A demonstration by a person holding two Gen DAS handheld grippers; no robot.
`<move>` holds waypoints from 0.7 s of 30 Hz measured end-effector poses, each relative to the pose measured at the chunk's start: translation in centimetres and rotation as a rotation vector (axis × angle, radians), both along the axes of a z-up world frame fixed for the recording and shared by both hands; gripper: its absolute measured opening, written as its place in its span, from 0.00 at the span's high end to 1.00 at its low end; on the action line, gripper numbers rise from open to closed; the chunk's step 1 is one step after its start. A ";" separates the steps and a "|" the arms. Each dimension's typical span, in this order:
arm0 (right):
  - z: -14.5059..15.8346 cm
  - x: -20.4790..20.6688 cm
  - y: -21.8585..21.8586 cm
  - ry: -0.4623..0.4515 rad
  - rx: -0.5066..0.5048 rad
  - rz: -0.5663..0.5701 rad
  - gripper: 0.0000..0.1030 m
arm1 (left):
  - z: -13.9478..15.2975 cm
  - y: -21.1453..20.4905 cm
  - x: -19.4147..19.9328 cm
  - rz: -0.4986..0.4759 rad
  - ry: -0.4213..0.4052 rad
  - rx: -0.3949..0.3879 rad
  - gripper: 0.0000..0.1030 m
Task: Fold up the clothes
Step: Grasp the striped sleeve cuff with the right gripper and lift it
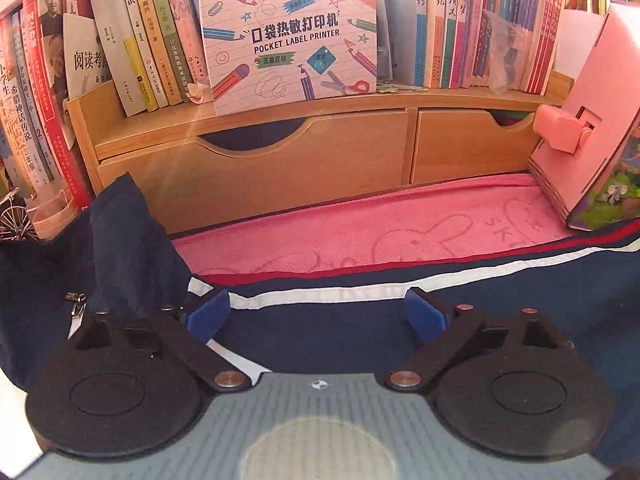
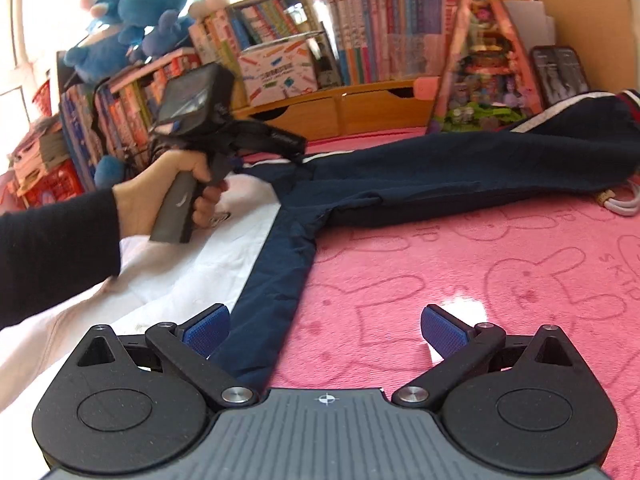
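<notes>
Left gripper (image 1: 318, 316): jaws spread wide, holding nothing, poised over the jacket's striped sleeve.
Right gripper (image 2: 324, 326): jaws wide, empty, at the jacket's lower edge.
Jacket (image 2: 460, 176): navy, spread on the pink blanket (image 2: 480, 280), sleeve reaching toward 2 o'clock.
Hand (image 2: 168, 188): at 10 o'clock, gripping the left tool's handle.

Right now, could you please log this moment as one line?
left tool: open, over navy white-striped jacket | right tool: open, empty | pink rabbit-print towel underneath
</notes>
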State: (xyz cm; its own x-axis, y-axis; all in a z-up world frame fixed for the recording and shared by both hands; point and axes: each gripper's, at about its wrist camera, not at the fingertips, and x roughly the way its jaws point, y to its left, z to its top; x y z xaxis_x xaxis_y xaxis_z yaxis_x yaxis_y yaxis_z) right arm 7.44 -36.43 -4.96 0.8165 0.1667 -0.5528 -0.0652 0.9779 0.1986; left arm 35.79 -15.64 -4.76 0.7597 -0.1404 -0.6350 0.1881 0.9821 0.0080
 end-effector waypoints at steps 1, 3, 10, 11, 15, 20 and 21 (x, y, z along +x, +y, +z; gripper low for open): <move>0.5 0.3 -2.2 -0.015 0.010 -0.086 0.00 | 0.4 0.6 -0.9 -0.012 -0.006 -0.013 0.07; 1.0 1.6 -6.8 -0.034 0.020 -0.243 0.01 | 1.2 1.5 -3.0 -0.051 -0.033 -0.012 0.07; 0.6 8.1 -20.4 -0.082 0.134 -0.595 0.10 | 2.1 4.8 -10.5 -0.152 -0.023 -0.030 0.07; 0.5 9.0 -22.0 -0.091 0.159 -0.628 0.12 | 2.0 5.4 -11.4 -0.157 -0.011 -0.035 0.07; 0.2 11.0 -23.4 -0.132 0.180 -0.666 0.19 | 1.3 7.5 -14.3 -0.145 0.022 -0.011 0.07; 0.1 11.8 -22.4 -0.154 0.172 -0.650 0.68 | 1.3 9.3 -17.4 -0.103 -0.013 0.082 0.07; 0.0 11.9 -22.2 -0.158 0.171 -0.646 0.78 | 1.5 9.7 -18.1 -0.095 -0.028 0.095 0.07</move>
State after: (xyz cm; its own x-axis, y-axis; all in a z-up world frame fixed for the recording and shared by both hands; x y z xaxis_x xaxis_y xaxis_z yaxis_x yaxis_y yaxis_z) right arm 19.39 -58.66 -4.93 0.8501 -0.3071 -0.4279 0.4800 0.7861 0.3894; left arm 17.69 -5.90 -3.27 0.7632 -0.1530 -0.6277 0.2791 0.9543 0.1068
